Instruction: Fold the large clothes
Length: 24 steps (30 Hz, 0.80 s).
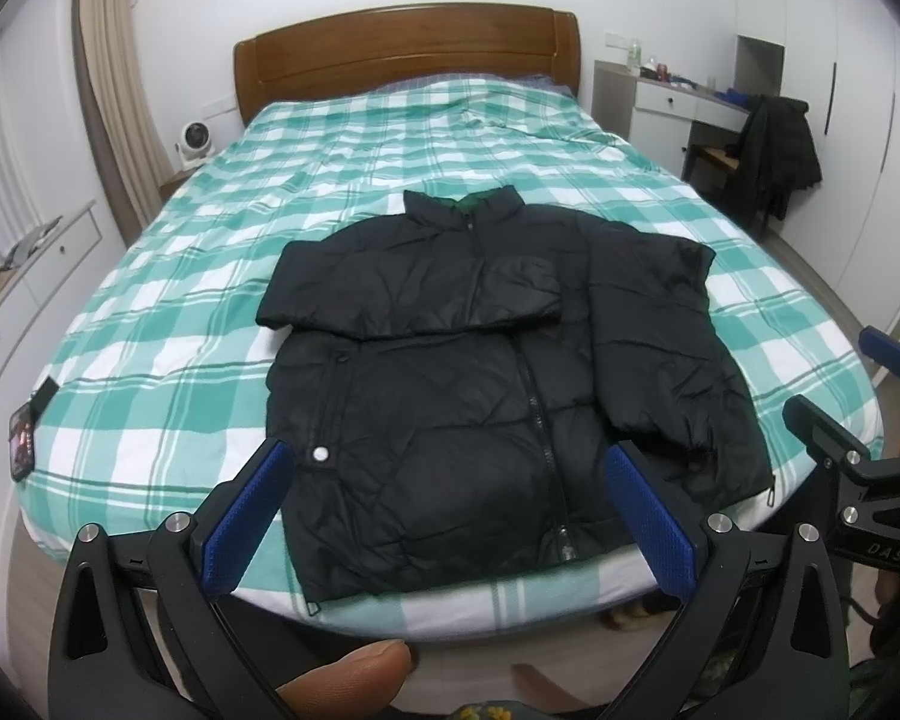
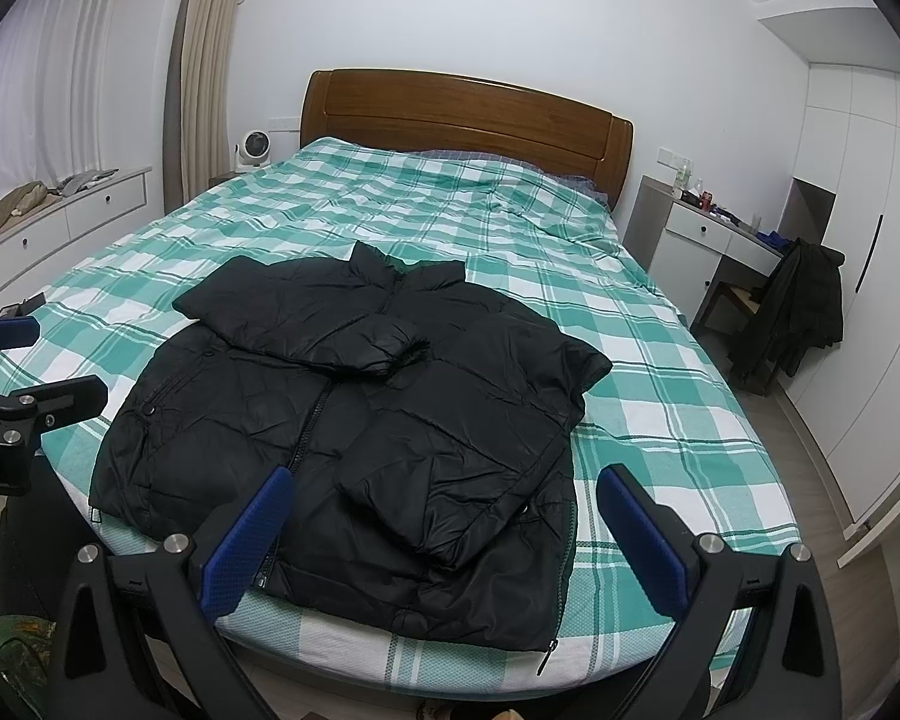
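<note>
A black puffer jacket (image 1: 468, 372) (image 2: 354, 402) lies front-up near the foot of the bed, zipped, collar toward the headboard. Both sleeves are folded inward across its front: one lies across the chest, the other down its right side. My left gripper (image 1: 450, 516) hovers open above the jacket's hem, blue pads wide apart, nothing between them. My right gripper (image 2: 444, 534) is also open over the hem on the jacket's right side, holding nothing. Each gripper shows at the edge of the other's view: the right gripper (image 1: 840, 420), the left gripper (image 2: 30, 360).
The bed (image 1: 150, 330) (image 2: 660, 390) has a green-and-white checked cover and a wooden headboard (image 1: 408, 54). A chair with a dark coat (image 2: 792, 312) stands by a white desk at the right. Drawers (image 2: 60, 216) and a small fan (image 1: 192, 144) line the left wall.
</note>
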Available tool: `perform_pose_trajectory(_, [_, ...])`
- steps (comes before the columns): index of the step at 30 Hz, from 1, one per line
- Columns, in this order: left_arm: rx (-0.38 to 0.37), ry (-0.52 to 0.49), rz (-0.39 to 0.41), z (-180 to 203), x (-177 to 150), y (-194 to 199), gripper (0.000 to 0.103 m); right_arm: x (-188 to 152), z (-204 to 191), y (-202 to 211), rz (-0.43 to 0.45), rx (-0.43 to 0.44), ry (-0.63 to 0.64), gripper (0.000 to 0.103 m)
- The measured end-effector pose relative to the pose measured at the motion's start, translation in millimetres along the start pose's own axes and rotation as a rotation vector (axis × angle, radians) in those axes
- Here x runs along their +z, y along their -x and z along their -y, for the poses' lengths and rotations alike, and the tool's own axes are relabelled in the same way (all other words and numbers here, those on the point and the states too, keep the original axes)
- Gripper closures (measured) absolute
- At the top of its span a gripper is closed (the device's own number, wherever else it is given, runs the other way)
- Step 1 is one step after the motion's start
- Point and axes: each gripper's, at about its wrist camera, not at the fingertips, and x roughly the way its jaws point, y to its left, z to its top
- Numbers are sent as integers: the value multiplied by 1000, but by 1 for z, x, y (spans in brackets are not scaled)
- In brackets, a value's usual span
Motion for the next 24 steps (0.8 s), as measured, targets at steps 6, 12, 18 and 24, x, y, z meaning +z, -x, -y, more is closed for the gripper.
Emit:
perform_pose_trajectory(6, [-1,0,0,0,0,0,0,0,0,0,1,-1,2,0])
perform_pose_trajectory(12, [1,-1,0,1,0,-1,0,0,0,0,0,0,2,0])
perform_pose_trajectory(18, [1,-1,-1,2,0,-1,0,0,-1,0,0,0,2,0])
perform_pose_trajectory(24, [0,0,-6,2,0,-2,0,0,-1,0,0,0,2,0])
